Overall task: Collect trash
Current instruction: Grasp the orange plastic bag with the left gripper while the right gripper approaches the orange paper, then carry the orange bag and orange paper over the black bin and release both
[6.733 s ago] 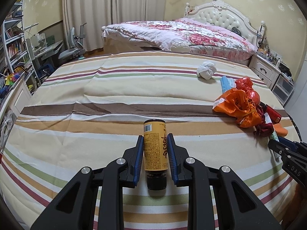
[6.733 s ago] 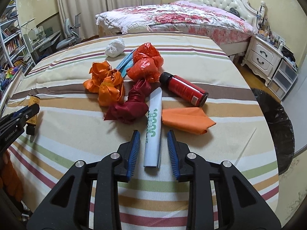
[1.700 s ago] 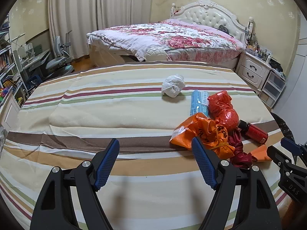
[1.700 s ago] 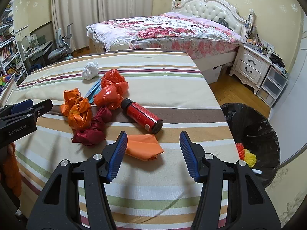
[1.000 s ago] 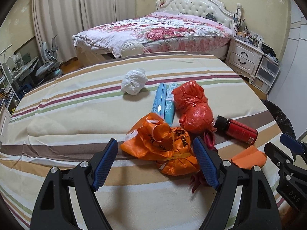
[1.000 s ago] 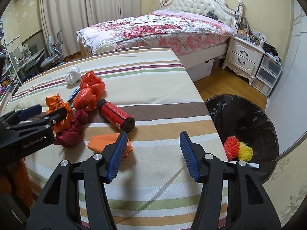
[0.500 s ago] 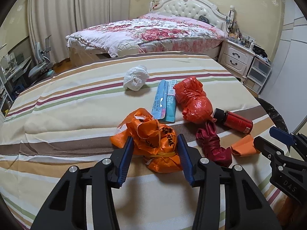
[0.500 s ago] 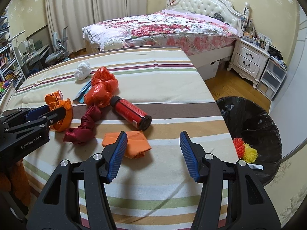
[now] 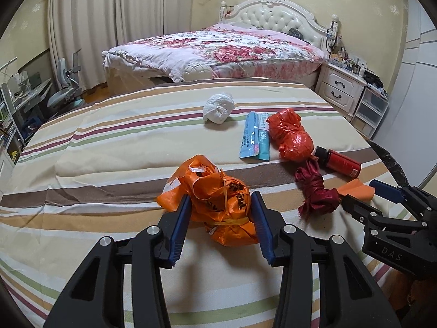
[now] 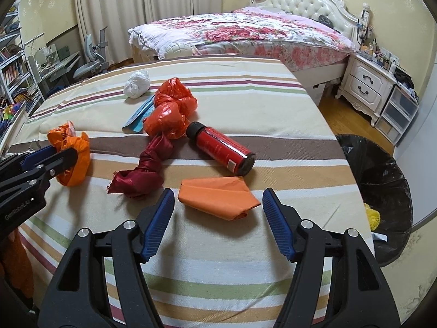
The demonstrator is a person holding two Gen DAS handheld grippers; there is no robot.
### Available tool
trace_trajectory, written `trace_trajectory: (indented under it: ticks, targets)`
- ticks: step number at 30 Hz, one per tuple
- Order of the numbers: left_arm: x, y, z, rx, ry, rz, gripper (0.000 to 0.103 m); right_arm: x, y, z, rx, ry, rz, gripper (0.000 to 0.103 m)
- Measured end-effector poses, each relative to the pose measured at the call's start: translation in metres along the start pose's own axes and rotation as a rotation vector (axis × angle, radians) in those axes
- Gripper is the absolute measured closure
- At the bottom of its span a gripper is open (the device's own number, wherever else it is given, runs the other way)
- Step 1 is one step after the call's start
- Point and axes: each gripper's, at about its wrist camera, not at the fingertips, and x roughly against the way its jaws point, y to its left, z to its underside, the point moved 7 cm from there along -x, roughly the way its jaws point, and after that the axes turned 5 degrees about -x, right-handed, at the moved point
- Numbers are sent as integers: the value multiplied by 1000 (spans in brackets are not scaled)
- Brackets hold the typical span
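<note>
The left hand-held gripper is clamping its blue pads on the crumpled orange plastic bag out on the striped cloth-covered table, with loads of bare cloth sitting free to its left. The right hand-held gripper is opening over the folded orange paper, pads not touching it. The black-lined trash bin is standing on the wood floor just past the table's right edge, a floral-quilted bed behind.
</note>
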Motion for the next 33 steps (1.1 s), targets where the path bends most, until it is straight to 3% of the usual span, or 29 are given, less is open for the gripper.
trace_trajectory:
  ticks: [2,4,18,33]
  targets:
    - [0,3,3,3,2,-6,58,-1,1,2,6,7,6,38]
    - [-1,5,5,12,7,-6,58,-1,2,2,9,9,7,45]
    - [12,-5,5,11,-33,19,58,22,-10,3,5,-30,34,45]
    - [34,-81,-35,-95,-140,122,58,67,-82,-15,-81,-134,140,45]
